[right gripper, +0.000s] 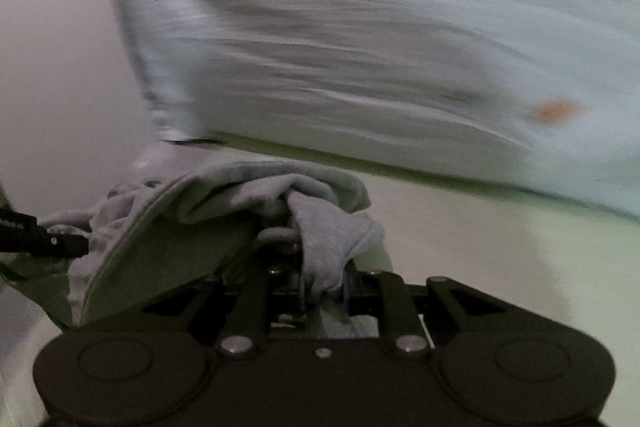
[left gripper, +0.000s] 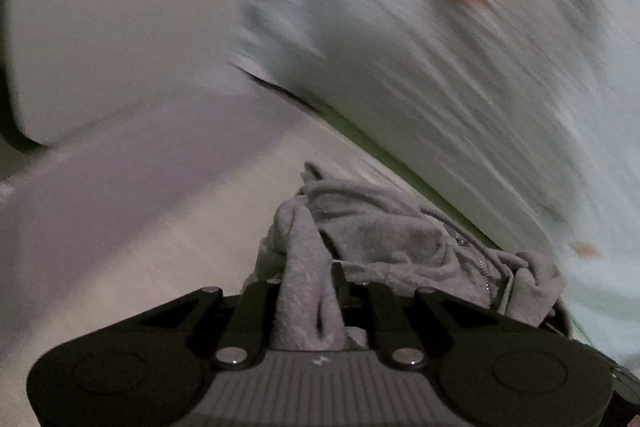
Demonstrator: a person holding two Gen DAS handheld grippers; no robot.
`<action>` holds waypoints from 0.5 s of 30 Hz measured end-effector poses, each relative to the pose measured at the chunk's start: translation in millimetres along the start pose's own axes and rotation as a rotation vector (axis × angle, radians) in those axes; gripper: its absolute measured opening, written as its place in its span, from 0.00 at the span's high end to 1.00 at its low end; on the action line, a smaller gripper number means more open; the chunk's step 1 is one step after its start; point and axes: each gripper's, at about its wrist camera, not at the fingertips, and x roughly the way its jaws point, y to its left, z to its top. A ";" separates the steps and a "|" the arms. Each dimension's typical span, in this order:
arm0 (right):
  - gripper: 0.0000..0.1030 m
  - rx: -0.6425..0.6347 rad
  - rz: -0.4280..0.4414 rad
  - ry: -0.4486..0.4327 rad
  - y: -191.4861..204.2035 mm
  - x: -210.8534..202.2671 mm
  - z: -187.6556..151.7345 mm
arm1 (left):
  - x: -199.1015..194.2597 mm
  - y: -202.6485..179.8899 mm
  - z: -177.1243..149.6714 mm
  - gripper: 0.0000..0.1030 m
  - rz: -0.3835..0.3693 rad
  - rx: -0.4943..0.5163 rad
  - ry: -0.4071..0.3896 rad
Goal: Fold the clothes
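Both my fingers pinch the grey hoodie (left gripper: 384,239): left gripper (left gripper: 310,303), right gripper (right gripper: 324,279). It hangs bunched between them, so I should spread it taut before laying flat.

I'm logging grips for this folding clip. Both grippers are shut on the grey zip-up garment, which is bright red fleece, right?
Not red. The garment is grey in both wrist views. The rest stands: the left gripper and right gripper each have jaws closed on its fabric.
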 end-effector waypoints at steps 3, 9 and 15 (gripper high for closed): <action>0.84 0.067 -0.135 0.003 -61.0 -57.3 -31.3 | 5.0 -58.8 -37.5 0.89 -0.100 0.069 0.068; 0.84 0.182 -0.355 -0.003 -157.9 -147.8 -83.2 | 10.3 -187.5 -104.6 0.88 -0.256 0.266 0.166; 0.59 0.238 -0.434 0.104 -231.9 -187.8 -129.5 | 0.1 -270.3 -164.3 0.69 -0.187 0.374 0.180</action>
